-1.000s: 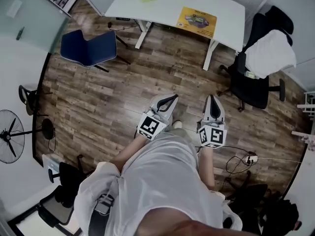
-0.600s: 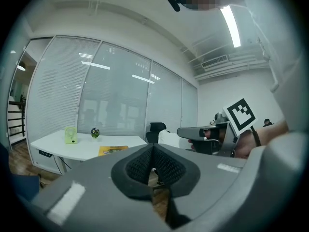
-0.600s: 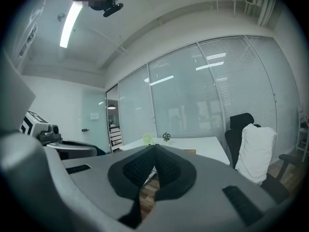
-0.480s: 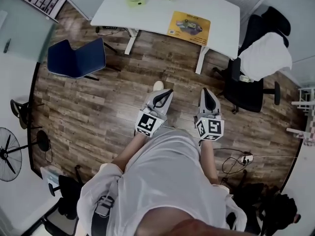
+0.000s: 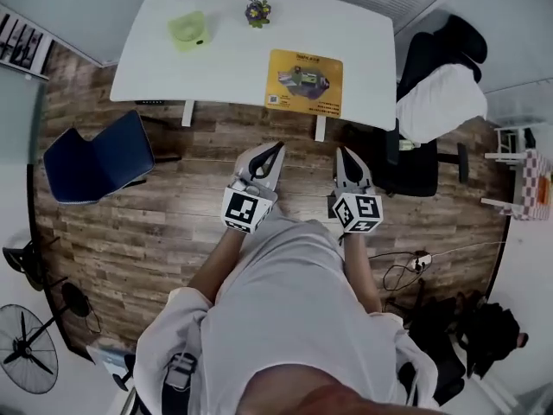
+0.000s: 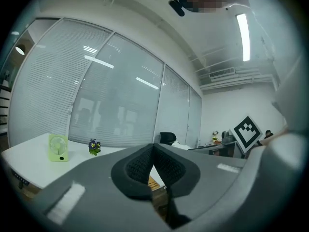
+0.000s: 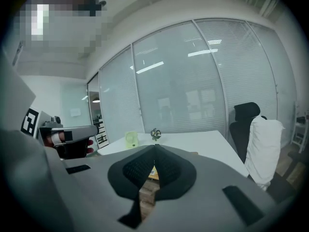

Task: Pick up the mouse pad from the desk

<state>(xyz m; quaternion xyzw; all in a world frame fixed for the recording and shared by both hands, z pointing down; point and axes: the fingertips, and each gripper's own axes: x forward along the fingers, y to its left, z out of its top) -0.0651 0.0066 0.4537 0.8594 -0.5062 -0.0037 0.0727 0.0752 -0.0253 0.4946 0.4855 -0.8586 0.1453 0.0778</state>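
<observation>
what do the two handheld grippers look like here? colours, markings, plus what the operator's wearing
Both alike: the left gripper and right gripper have pale grey tapering jaw shells lined with black textured pads. Each carries a white cube with black square markers at its rear: left cube, right cube. No cables show on them. The person wears a loose light-coloured top.

White shirt [image 5: 276,318], grey marker-cubed left gripper [image 5: 275,151]

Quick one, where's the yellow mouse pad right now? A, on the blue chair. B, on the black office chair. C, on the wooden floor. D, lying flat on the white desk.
D: the mouse pad lies flat on the white desk, near its front edge, right of the green fan in the head view.
</observation>
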